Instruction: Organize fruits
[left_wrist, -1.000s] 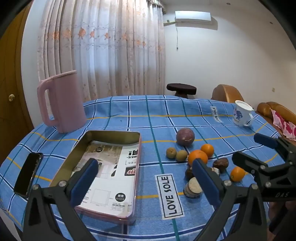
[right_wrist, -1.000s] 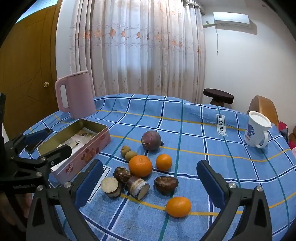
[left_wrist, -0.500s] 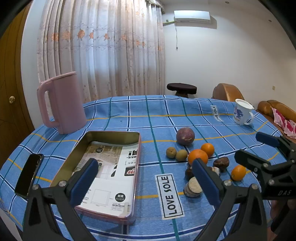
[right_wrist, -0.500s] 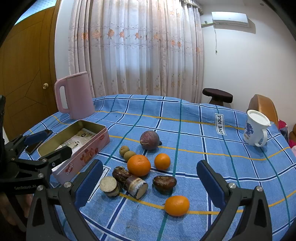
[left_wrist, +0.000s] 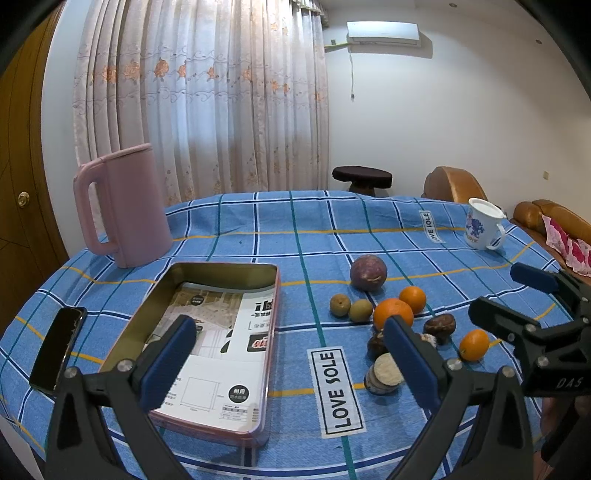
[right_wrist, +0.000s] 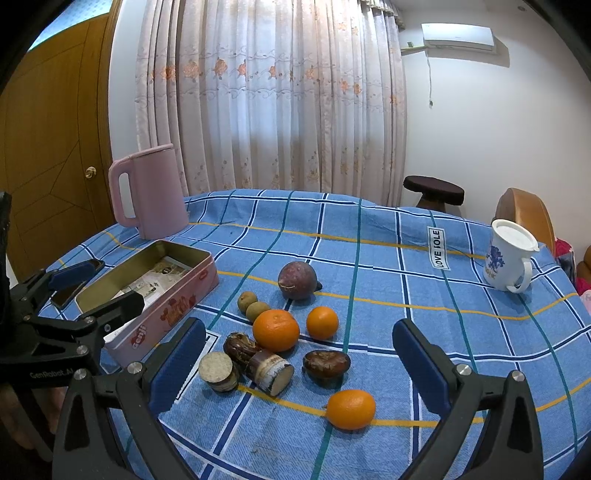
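Left gripper and right gripper gape wide, empty – fruits loose beside tin

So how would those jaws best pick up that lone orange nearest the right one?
Across its widest middle, coming from above. The small orange is round and lies apart from the other fruit, with bare cloth on both sides, so the open right gripper can likely straddle it.

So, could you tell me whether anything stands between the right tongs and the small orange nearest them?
Nothing visible does. The right tongs hang open above the blue checked tablecloth, and the small round orange lies on bare cloth just ahead of them.
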